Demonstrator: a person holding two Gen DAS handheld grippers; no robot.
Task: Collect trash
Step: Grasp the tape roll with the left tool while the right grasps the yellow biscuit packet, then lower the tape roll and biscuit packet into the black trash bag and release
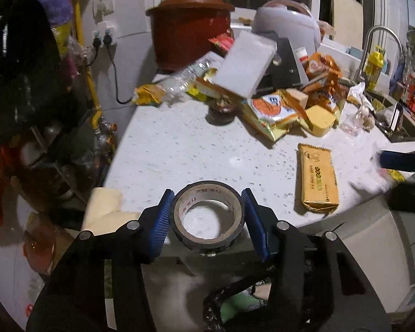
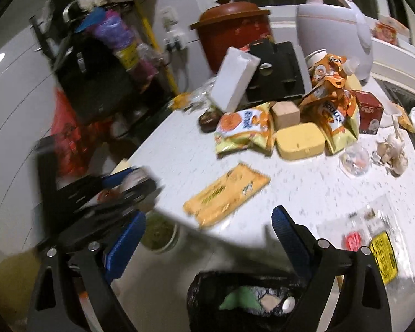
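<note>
My left gripper (image 1: 209, 215) is shut on a roll of black tape (image 1: 209, 218), held at the counter's near edge above a black-lined trash bin (image 1: 235, 298). The bin (image 2: 249, 301) also shows in the right wrist view, holding green and pale scraps. My right gripper (image 2: 207, 238) is open and empty, just above the bin and off the counter's edge. A flat orange wrapper (image 2: 227, 193) lies on the white counter (image 2: 304, 182) ahead of it, and also shows in the left wrist view (image 1: 318, 179). The left gripper appears blurred at the left of the right wrist view (image 2: 124, 185).
A heap of snack bags (image 1: 274, 113), a yellow box (image 2: 300, 139), a white box (image 1: 243, 63), a crushed plastic bottle (image 1: 185, 77), a red pot (image 1: 188, 27) and a rice cooker (image 2: 334, 27) fill the counter's back. Garlic (image 2: 393, 149) and a clear packet (image 2: 368, 227) lie right. A sink (image 1: 401, 121) is far right.
</note>
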